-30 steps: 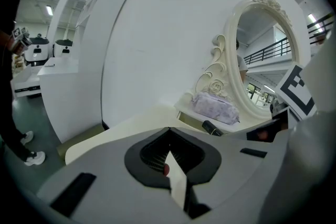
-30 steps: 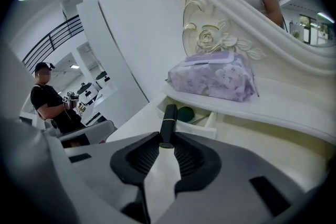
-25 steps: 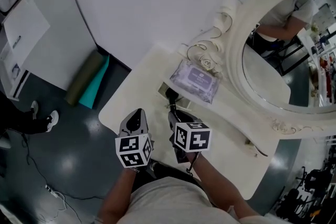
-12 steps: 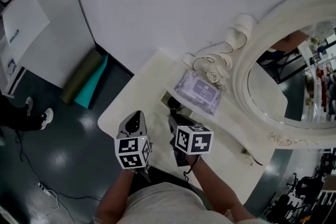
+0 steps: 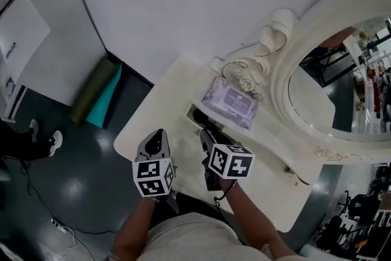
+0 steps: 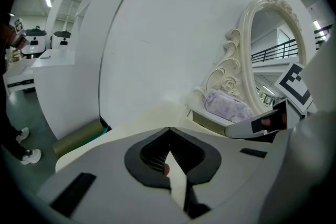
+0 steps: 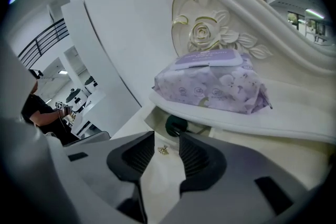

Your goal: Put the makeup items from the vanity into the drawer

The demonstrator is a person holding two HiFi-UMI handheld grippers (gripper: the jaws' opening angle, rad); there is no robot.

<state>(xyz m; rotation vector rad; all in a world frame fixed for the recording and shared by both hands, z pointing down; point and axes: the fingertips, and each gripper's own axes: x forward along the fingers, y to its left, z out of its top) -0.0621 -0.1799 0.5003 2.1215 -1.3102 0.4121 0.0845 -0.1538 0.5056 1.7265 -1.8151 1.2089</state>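
A purple wipes packet (image 5: 231,102) (image 7: 212,83) lies on the vanity's raised shelf below the carved rose. Under the shelf a small drawer (image 5: 197,115) (image 7: 157,115) stands open, with a dark green round item (image 7: 176,125) inside. My right gripper (image 5: 205,135) (image 7: 167,137) points down at the drawer; its jaws have just been opening and stand open with nothing gripped. A tiny gold knob (image 7: 163,150) shows in the gap between them. My left gripper (image 5: 160,133) (image 6: 169,131) hovers over the tabletop's left part, its tips together, holding nothing I can make out.
The cream vanity top (image 5: 149,108) ends at a rounded left edge, with dark floor beyond. An oval mirror (image 5: 333,82) in an ornate frame rises at the right. An olive and teal roll (image 5: 98,93) lies on the floor against the white wall.
The right gripper's jaws have spread apart and its marker cube has tipped slightly to the right. The left gripper has barely moved. The head view has drifted a little.
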